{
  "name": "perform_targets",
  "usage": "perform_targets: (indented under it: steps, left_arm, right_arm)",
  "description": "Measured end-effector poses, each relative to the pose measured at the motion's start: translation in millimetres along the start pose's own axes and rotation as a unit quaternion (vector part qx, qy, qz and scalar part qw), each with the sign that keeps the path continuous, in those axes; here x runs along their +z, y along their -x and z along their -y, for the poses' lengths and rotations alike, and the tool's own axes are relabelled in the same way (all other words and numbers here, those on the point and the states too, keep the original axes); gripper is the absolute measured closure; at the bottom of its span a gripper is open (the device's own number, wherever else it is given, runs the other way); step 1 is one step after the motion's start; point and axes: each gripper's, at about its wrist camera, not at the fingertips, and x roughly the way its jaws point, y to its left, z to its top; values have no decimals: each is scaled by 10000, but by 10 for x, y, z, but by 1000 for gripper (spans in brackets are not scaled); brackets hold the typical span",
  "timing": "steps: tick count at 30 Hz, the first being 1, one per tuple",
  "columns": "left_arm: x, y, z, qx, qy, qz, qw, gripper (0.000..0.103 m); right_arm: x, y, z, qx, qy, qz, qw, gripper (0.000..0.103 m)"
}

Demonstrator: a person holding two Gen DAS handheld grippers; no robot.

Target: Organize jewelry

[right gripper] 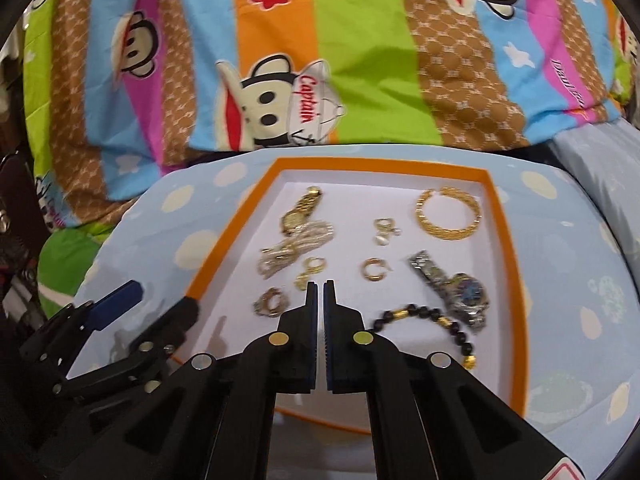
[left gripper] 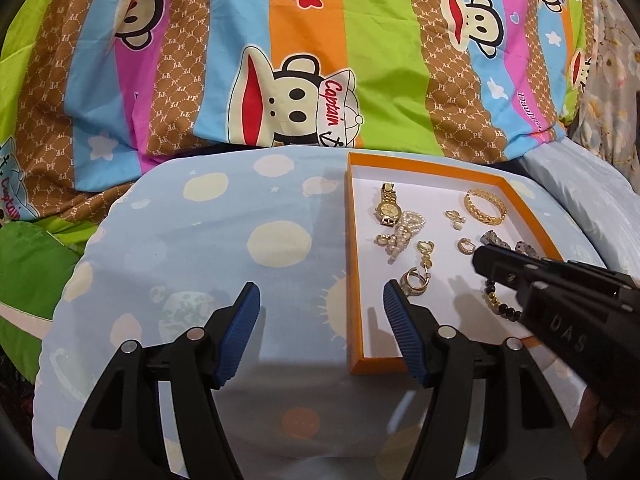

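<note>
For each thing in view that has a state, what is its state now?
Left claw: open, empty.
Right claw: shut, nothing seen between its fingers.
Orange tray: open, no lid on it.
Gold bangle: lying flat.
Silver watch: strap unfastened, stretched out.
Black bead bracelet: lying loose.

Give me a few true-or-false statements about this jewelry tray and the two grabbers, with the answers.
1. The left gripper is wide open. True.
2. The right gripper is holding the gold bangle. False: its jaws are closed on nothing, and the bangle lies untouched at the far right of the tray.
3. Two watches lie in the tray. True: a gold watch and a silver watch.
4. The black bead bracelet lies outside the tray. False: it lies inside, near the silver watch.
</note>
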Motion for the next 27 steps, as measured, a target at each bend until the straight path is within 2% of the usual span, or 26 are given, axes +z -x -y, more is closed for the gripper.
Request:
perform_targets:
  steps: [13,21,27]
  left_arm:
    - [-36,19,64,-43,-161,-11,9999,41]
    - [-60,42,127,-37,-290,-12,9996,41]
    - [-78,64,144,-77,-307,-16,9995,39]
  right_arm:
    - [-294,128,185,-413,-177,-34,9990,101]
    - [-420,329,209,-592,-158,206,9979,100]
    - [-531,554,279,-558,-290,393,9972,100]
